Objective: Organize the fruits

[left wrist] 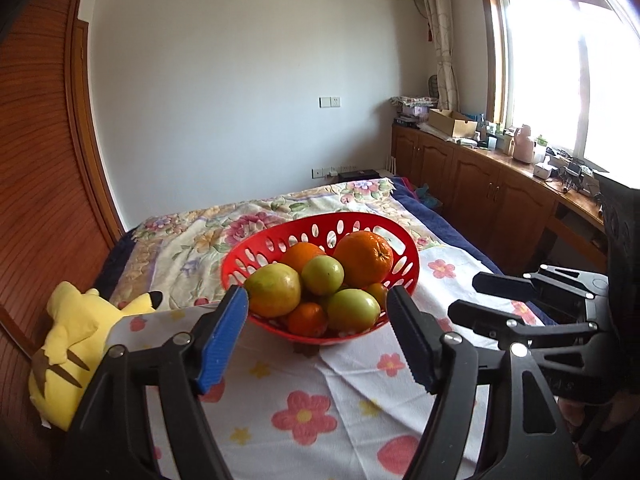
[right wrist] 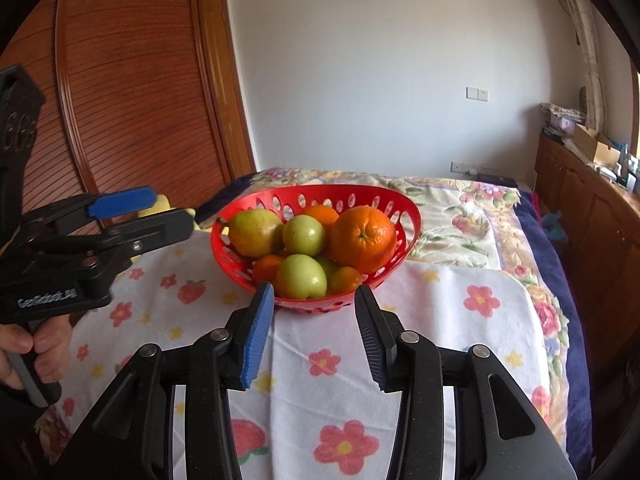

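Observation:
A red perforated basket (left wrist: pixel 280 240) (right wrist: pixel 408 216) stands on a white flowered cloth (left wrist: pixel 320 400) (right wrist: pixel 460 312) on the bed. It holds a large orange (left wrist: pixel 363 258) (right wrist: pixel 362 238), a yellow-green pear (left wrist: pixel 274 290) (right wrist: pixel 254 232), green apples (left wrist: pixel 322 275) (right wrist: pixel 301 277) and small oranges (left wrist: pixel 307 319). My left gripper (left wrist: pixel 318 300) is open and empty, just in front of the basket. My right gripper (right wrist: pixel 315 296) is open and empty, also just before the basket. The right gripper shows in the left wrist view (left wrist: pixel 468 296), and the left gripper in the right wrist view (right wrist: pixel 172 212).
A yellow plush toy (left wrist: pixel 76 340) lies at the cloth's left edge, by a wooden wardrobe (left wrist: pixel 36 200). A floral blanket (left wrist: pixel 248 220) covers the bed behind the basket. A wooden cabinet (left wrist: pixel 500 184) with clutter runs along the right under the window.

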Tool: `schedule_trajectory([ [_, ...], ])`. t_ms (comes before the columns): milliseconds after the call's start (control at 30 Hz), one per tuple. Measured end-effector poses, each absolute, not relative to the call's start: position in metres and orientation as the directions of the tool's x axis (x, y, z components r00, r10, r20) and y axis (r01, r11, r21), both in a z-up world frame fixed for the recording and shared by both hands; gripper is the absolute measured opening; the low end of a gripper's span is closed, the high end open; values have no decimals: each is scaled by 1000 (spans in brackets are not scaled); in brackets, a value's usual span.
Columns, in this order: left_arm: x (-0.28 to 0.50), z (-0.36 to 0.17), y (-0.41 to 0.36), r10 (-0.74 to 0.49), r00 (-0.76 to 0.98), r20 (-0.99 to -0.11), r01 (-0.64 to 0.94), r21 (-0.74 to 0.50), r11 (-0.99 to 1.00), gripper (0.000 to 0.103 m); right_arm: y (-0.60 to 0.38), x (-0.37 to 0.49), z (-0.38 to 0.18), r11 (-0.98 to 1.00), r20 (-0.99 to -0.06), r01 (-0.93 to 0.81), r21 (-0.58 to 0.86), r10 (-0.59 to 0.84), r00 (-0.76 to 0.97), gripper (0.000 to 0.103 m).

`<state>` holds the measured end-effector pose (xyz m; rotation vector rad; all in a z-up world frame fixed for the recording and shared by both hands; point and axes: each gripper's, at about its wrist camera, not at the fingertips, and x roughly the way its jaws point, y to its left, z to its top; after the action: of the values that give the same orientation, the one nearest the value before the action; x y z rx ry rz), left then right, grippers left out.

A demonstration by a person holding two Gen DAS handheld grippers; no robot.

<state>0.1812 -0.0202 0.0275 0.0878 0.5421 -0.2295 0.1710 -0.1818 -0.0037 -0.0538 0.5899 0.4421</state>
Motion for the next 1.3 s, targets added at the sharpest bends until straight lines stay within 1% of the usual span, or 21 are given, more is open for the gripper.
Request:
schedule_trajectory([
  [267,142,43,-8,-188,859,-476,226,23,974,86,-183,139,14,913,-511,-403,66,377,772,51],
  [333,136,45,-5,-188,860,-475,225,21,974,86,-183,131,18,915,-502,-398,67,376,779,54],
  [400,129,47,-5,-187,864,-468,221,19,975,91,-182,124,23,915,-492,-397,66,376,785,56],
  [433,125,49,-4,-179,871,-458,212,20,977,95,-182,121,24,916,-488,-396,63,374,789,57],
  [500,114,52,-4,-156,890,-429,190,37,981,96,-183,115,27,918,-480,-392,57,369,795,59],
  [567,104,56,-3,-155,896,-417,190,42,981,99,-184,109,31,921,-473,-386,56,365,802,62],
  [700,91,61,0,-154,903,-402,177,20,984,99,-187,97,37,926,-460,-372,58,356,814,67],
  [767,84,64,0,-129,909,-397,150,22,988,99,-188,91,39,930,-452,-365,53,348,821,70],
  [900,72,65,3,-126,910,-394,141,8,990,99,-190,78,44,936,-434,-347,51,334,837,80],
  [1067,57,61,3,-103,906,-410,122,20,992,99,-190,64,49,942,-414,-332,41,318,853,81],
  [1300,40,50,9,-97,901,-423,104,-7,995,99,-197,46,47,952,-399,-299,55,296,868,81],
])
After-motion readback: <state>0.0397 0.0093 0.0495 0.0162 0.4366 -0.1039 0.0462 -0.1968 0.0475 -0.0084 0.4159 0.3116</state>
